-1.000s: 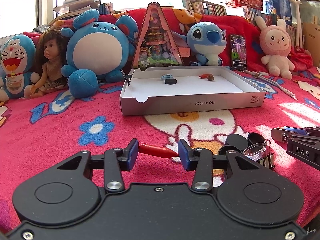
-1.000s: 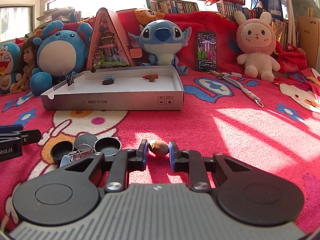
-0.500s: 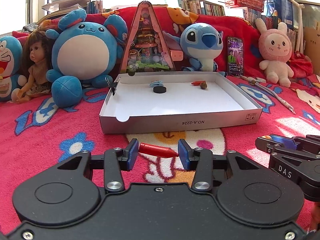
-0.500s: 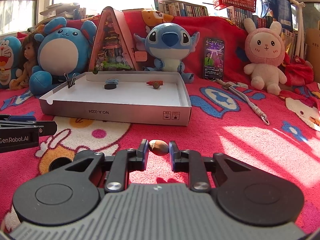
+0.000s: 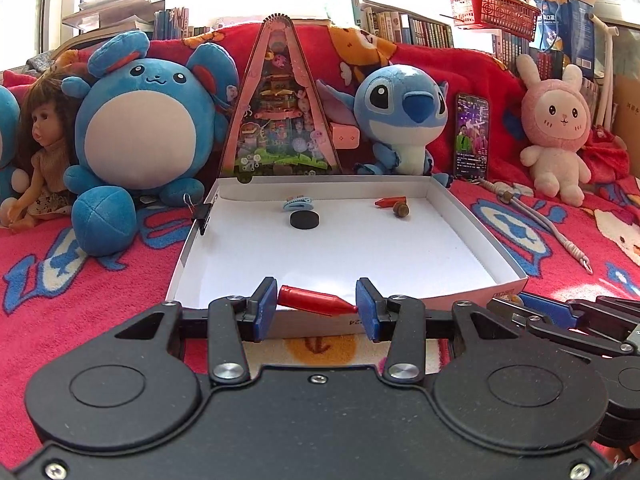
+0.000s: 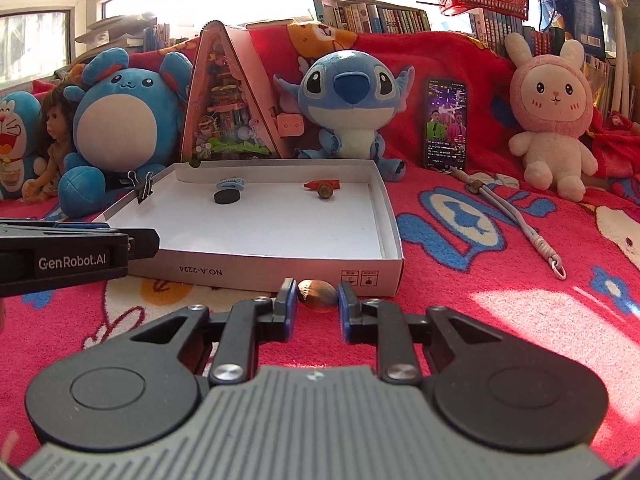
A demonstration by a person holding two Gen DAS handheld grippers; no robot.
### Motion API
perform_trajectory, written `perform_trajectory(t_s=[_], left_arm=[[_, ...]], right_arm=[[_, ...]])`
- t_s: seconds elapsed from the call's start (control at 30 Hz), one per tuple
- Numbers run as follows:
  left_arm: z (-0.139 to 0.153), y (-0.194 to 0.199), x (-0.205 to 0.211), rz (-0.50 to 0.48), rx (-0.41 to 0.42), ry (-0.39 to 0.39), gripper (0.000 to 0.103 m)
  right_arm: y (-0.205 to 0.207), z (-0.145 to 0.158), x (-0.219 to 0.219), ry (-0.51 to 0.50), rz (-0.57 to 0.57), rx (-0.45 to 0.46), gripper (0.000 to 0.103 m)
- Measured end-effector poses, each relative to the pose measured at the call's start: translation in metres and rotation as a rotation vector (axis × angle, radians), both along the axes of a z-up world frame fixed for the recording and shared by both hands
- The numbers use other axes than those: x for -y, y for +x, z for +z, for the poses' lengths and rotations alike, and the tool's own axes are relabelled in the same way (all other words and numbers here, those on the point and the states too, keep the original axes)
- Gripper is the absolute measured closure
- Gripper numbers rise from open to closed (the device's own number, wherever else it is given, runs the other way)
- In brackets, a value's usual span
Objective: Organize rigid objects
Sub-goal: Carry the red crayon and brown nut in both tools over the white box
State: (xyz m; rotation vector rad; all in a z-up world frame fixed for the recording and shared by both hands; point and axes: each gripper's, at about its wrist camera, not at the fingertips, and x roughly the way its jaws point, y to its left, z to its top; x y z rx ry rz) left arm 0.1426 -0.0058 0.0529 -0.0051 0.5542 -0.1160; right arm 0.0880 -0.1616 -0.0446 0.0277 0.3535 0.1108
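Note:
My left gripper (image 5: pixel 316 306) is shut on a red bullet-shaped piece (image 5: pixel 314 300), held crosswise just above the near wall of the white shallow box (image 5: pixel 460 300). My right gripper (image 6: pixel 318 300) is shut on a brown nut-like piece (image 6: pixel 317 294), in front of the box's near wall (image 6: pixel 260 272). Inside the box lie a black disc (image 5: pixel 304 220), a light blue clip (image 5: pixel 298 202), another red piece (image 5: pixel 389 201) and another brown nut (image 5: pixel 401 209). The left gripper's body (image 6: pixel 60 260) shows at the left of the right wrist view.
Plush toys, a doll (image 5: pixel 40 152), a triangular pink display case (image 5: pixel 280 112) and a phone (image 5: pixel 472 136) line the back of the red blanket. A grey lanyard (image 6: pixel 516 220) lies to the right of the box. A binder clip (image 5: pixel 202 216) grips the box's left wall.
Both grippers have moved forward to the box, each still holding its piece. The black caps and the glass item on the blanket have dropped out of view.

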Motion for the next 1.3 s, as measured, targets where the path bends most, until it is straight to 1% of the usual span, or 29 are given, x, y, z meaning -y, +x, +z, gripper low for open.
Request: perform_trajectory(t_s=[0.13,0.23,0.43,0.57,0.7,0.8,0.93,1.13,1.3], left_arm=[[0.006,0.021,-0.001,0.006,-0.005,-0.002,0.062],[0.008,0.04,-0.002,0.007,-0.021,-0.017,0.062],[0.006,0.076,0.001,-0.005,-0.039,-0.016,0.062],[0.001,0.101,0.004,-0.001,-0.061,-0.033,0.062],[-0.011,0.128,0.002,0.03,-0.11,-0.075,0.062],[-0.02,0.139,0.0,0.058,-0.127,-0.095,0.062],[-0.027,0.151,0.002,0.077,-0.136,-0.059,0.062],[-0.03,0.166,0.007,0.085,-0.14,-0.022,0.062],[-0.035,0.173,0.012,0.084,-0.152,-0.014,0.062]], right_arm=[[0.015,0.012,0.003,0.005,0.006,0.012,0.077],[0.029,0.019,0.005,0.016,0.022,0.004,0.077],[0.064,0.032,0.002,-0.009,0.048,-0.003,0.077],[0.09,0.035,-0.001,-0.013,0.054,-0.027,0.077],[0.118,0.033,-0.005,-0.011,0.064,-0.057,0.077],[0.135,0.032,-0.009,-0.032,0.056,-0.081,0.077],[0.153,0.03,-0.012,-0.023,0.047,-0.109,0.077],[0.173,0.028,-0.019,-0.029,0.031,-0.137,0.077],[0.186,0.025,-0.021,-0.024,0.016,-0.163,0.077]])
